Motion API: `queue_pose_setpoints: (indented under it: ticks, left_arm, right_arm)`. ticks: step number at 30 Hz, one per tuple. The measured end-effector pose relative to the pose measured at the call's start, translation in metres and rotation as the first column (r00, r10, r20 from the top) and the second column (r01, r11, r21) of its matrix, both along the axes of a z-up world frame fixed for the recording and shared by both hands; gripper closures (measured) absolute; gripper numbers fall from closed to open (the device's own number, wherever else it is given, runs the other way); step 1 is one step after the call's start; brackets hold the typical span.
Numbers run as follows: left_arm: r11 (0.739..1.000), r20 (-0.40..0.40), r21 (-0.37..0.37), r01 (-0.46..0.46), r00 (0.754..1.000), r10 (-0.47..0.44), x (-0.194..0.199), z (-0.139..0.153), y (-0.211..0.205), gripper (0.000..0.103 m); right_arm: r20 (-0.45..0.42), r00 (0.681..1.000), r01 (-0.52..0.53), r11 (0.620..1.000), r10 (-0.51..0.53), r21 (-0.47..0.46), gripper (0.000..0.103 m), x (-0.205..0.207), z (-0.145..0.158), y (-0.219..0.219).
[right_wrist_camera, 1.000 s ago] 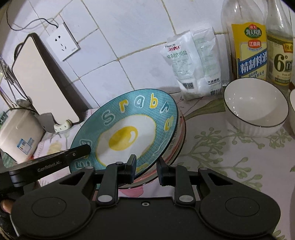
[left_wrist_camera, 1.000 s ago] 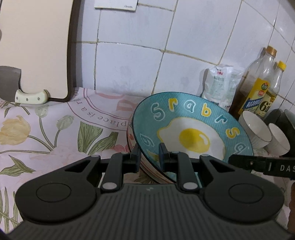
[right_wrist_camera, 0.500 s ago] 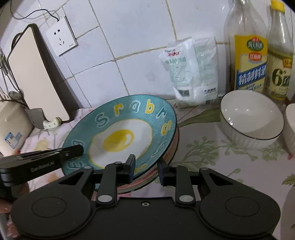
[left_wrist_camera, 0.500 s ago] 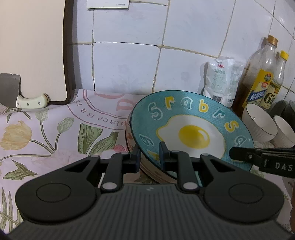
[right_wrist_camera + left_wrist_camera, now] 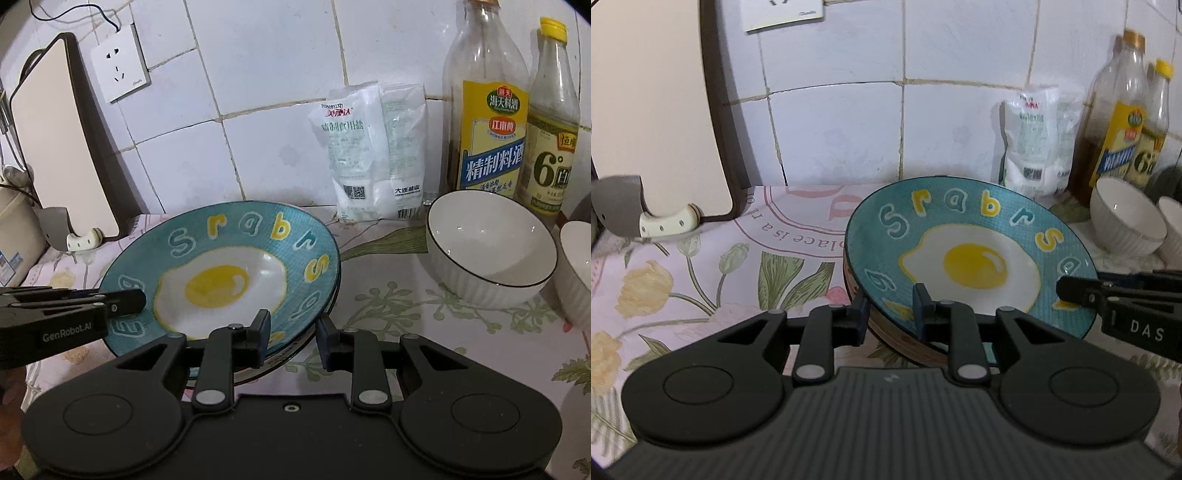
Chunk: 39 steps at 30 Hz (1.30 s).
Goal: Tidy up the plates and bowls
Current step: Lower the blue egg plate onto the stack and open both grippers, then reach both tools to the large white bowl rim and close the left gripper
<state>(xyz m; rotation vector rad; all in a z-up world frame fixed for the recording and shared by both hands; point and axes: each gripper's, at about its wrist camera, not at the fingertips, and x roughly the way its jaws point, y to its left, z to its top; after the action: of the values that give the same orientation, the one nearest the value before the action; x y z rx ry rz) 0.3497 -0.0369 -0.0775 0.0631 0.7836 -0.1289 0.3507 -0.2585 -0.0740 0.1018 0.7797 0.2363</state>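
A teal plate with a fried-egg picture (image 5: 971, 254) lies on top of a stack of plates (image 5: 905, 341) on the flowered counter. It also shows in the right wrist view (image 5: 221, 273). My left gripper (image 5: 891, 314) straddles the near left rim of the plates, jaws slightly apart. My right gripper (image 5: 291, 334) straddles the opposite rim, jaws slightly apart. Each gripper shows in the other's view, the right one (image 5: 1123, 306) and the left one (image 5: 66, 314). Two white bowls (image 5: 491, 251) (image 5: 576, 273) stand to the right.
A cutting board (image 5: 657, 110) and a cleaver (image 5: 639, 218) lean on the tiled wall at left. A salt bag (image 5: 373, 155) and two bottles (image 5: 487, 110) (image 5: 550, 125) stand at the back right. A wall socket (image 5: 120, 62) is above.
The tilted plate has come down level onto the stack. Both grippers' jaws have widened a little around the rim.
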Motion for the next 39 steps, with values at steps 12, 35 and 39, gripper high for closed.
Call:
queue_pose_setpoints:
  ticks: [12,35,39]
  left_arm:
    - [0.998,0.001,0.060,0.000,1.000,0.000,-0.016,-0.002,-0.005,0.062]
    - [0.971,0.066,-0.130,0.201,0.979,-0.194,-0.149,0.089,0.000,0.039]
    - [0.962,0.076,-0.123,0.244,0.969,-0.236,-0.170,0.100,-0.011,0.035]
  right_arm:
    - [0.089,0.996,-0.013,0.999,0.018,-0.048,0.071,-0.015,-0.001,0.003]
    - [0.183,0.952,-0.237,0.969,0.247,-0.072,0.039,-0.150,0.074,-0.041]
    - [0.180,0.940,-0.272,0.955,0.290,-0.115,0.035,-0.176,0.083,-0.049]
